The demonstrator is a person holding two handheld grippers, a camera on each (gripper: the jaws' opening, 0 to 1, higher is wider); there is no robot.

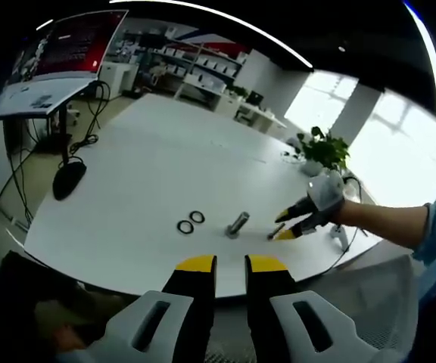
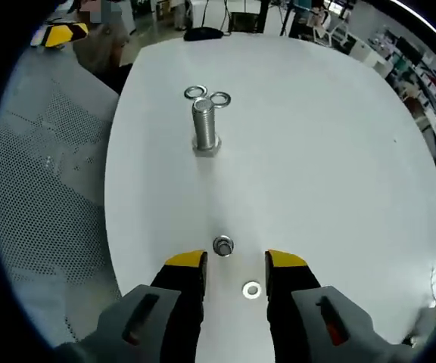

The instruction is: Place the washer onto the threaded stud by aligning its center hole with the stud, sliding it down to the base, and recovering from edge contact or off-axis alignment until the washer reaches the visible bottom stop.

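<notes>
An upright threaded stud (image 2: 204,125) stands on its hex base on the white table (image 2: 316,151). Two washers (image 2: 196,92) (image 2: 220,98) lie flat just beyond it. My right gripper (image 2: 235,262) is open and low over the table. A small washer (image 2: 252,289) lies between its jaws, and a thicker nut-like ring (image 2: 222,246) lies just ahead of them. In the left gripper view the stud (image 1: 237,224) sits beside two dark washers (image 1: 185,226). A gloved hand holds the right gripper (image 1: 283,225) to its right. My left gripper (image 1: 231,265) is open and empty, back from the table edge.
A grey mesh chair back (image 2: 51,174) lies along the table's near edge. A potted plant (image 1: 324,150) stands at the far right of the table. A desk with a monitor (image 1: 66,45), cables and a black mouse-like object (image 1: 68,178) sit off the left side.
</notes>
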